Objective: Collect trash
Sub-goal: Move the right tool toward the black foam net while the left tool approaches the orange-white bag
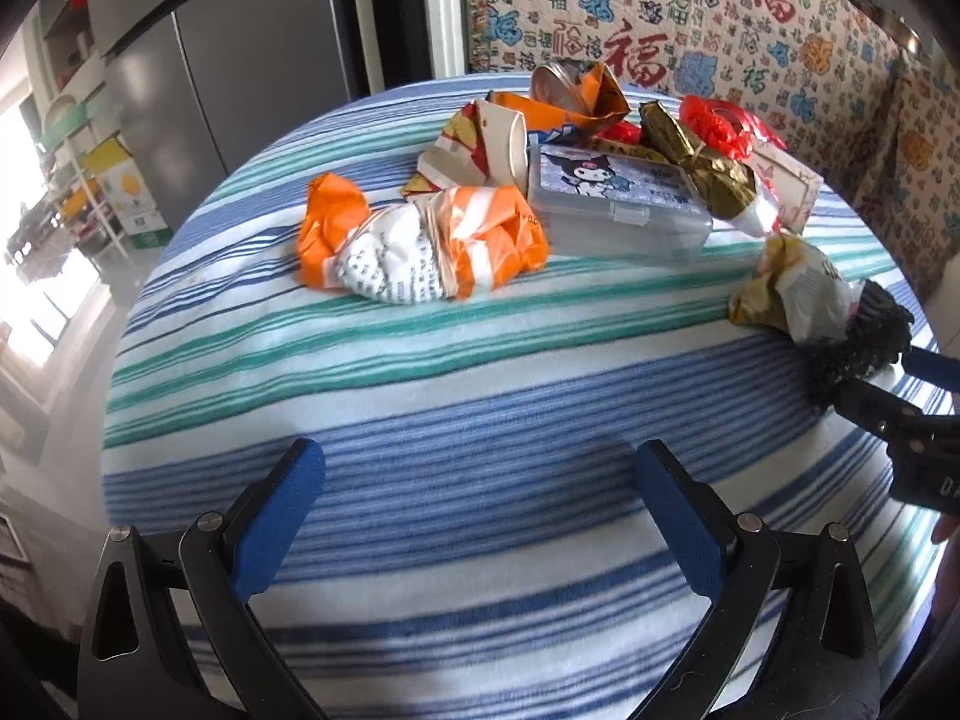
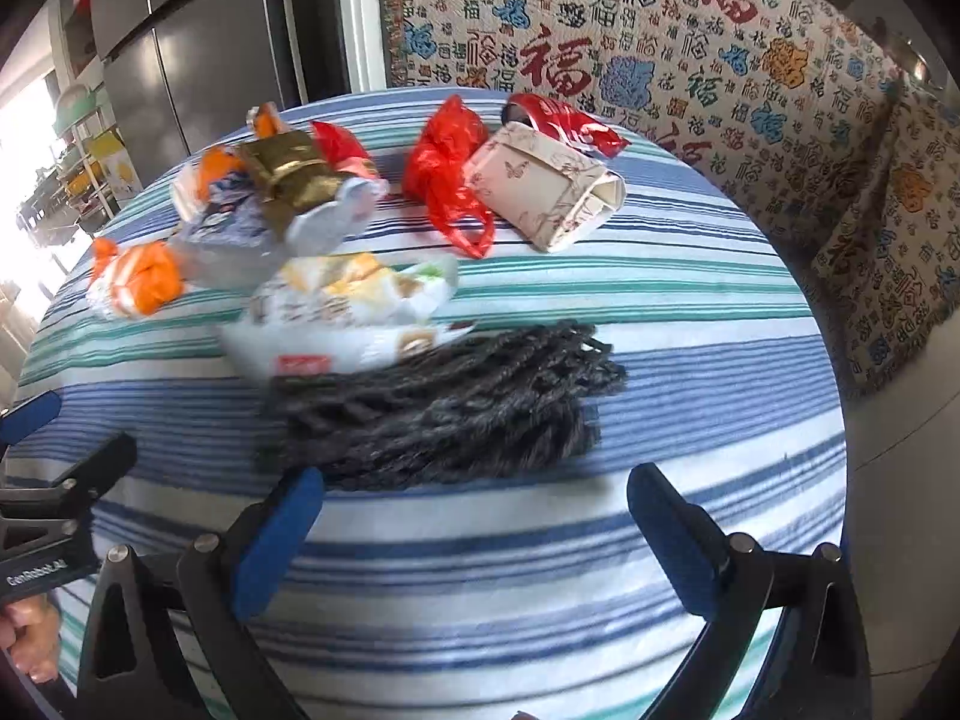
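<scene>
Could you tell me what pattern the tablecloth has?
Blue, teal and white stripes on the tablecloth, clearest in the left wrist view.

A matt striped cloth table cover bears a glossy crinkled red plastic bag beside a rough dark knitted yarn bundle.

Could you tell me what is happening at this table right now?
A person holds two handheld grippers over a striped tablecloth strewn with trash. Both the left gripper and the right gripper are open and hold nothing. The right one faces a dark yarn bundle beside a crumpled white wrapper; an orange wrapper lies ahead of the left.
</scene>
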Demonstrator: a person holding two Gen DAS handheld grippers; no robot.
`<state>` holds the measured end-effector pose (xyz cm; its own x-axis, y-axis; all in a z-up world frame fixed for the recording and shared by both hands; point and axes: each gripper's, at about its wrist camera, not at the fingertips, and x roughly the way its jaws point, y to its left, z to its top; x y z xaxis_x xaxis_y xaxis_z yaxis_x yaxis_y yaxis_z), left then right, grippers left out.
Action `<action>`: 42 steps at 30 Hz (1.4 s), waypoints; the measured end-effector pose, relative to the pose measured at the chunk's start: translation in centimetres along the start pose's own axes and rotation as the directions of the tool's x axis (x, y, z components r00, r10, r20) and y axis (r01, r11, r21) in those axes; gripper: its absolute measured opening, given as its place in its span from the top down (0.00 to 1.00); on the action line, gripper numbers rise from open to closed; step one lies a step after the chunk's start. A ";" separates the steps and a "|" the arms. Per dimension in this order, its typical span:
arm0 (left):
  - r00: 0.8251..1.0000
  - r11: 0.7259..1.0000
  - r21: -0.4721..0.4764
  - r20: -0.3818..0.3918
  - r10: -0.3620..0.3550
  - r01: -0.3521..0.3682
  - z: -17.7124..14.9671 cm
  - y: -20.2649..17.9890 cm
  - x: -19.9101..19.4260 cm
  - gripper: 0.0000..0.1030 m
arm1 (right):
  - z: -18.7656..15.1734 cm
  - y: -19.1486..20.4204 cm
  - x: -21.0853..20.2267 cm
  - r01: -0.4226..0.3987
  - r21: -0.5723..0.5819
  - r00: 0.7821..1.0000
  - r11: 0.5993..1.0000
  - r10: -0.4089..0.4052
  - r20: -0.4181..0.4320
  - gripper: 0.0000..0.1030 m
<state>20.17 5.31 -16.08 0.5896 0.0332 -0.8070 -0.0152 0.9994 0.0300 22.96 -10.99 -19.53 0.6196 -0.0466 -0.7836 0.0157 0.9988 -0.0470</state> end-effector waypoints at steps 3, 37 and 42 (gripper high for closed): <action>1.000 1.000 0.005 -0.004 -0.023 0.023 0.9 0.3 0.8 0.00 | 0.6 -2.2 0.5 -0.007 0.016 1.000 1.000 0.007 -0.008 0.00; 0.938 0.751 0.579 -0.077 -0.337 0.317 9.6 2.1 6.5 0.00 | 0.3 -7.3 1.5 0.026 0.060 0.998 0.998 -0.030 0.062 0.00; 0.911 0.703 0.592 -0.152 -0.382 0.394 9.1 0.6 6.2 0.01 | 0.3 -7.3 1.6 0.026 0.060 0.998 0.998 -0.030 0.063 0.00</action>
<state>31.17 6.08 -15.70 0.4204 -0.3512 -0.8366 0.6998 0.7124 0.0526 24.05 -18.39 -20.23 0.6667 -0.0751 -0.7415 0.0785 0.9965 -0.0303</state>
